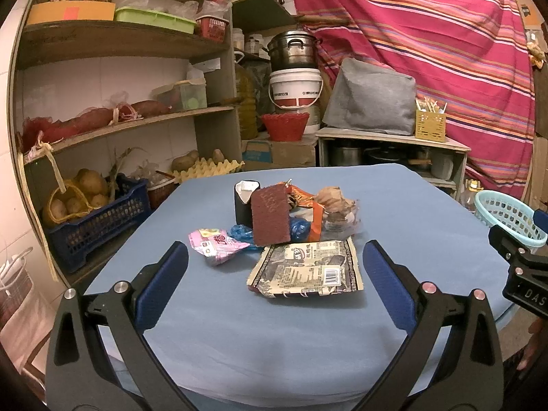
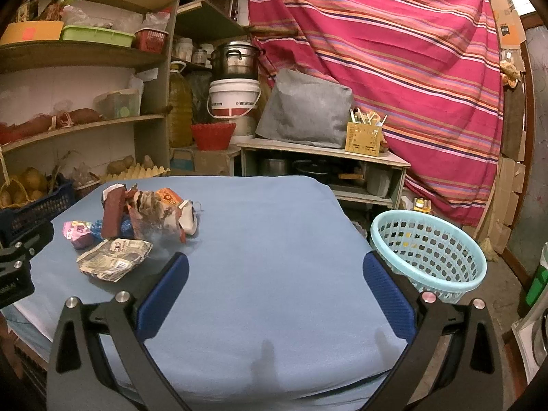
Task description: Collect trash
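My left fingers (image 1: 274, 260) stand wide over the blue counter (image 1: 274, 335), holding nothing. Just ahead between them lies a flattened wrapper (image 1: 304, 270) bearing a barcode label; its print is unreadable. Beyond it sits the trash pile (image 1: 294, 209). My right fingers (image 2: 274, 270) also stand wide and unloaded, with the pile ahead-left and the perforated basket (image 2: 431, 257) ahead-right.

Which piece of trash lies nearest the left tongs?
The flat beige wrapper with the barcode; it lies at the front of the pile, ahead of the pink packet.
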Tool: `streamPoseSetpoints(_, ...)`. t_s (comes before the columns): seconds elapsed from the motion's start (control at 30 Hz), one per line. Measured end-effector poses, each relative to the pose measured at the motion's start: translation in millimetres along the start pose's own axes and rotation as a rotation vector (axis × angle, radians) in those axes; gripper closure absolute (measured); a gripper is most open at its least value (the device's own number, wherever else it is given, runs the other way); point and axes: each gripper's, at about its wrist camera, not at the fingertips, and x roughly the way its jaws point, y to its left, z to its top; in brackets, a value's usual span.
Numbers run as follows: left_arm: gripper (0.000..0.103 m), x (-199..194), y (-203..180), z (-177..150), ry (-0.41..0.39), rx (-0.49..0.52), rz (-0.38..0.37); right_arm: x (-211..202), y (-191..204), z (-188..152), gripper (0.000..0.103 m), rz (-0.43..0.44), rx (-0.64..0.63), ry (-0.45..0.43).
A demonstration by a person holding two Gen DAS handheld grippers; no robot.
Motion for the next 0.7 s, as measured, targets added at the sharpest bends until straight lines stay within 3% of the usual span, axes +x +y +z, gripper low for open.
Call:
streamPoseSetpoints(0.37,0.004,6,-1,-1,0.011,0.006,0.0,4,-1,3,0.004,-0.007,0.004,0.006)
streamPoseSetpoints(0.7,0.004,13,-1,4,0.025,0.0,0.001,19,2,28,0.004,0.002,0.003,0.03)
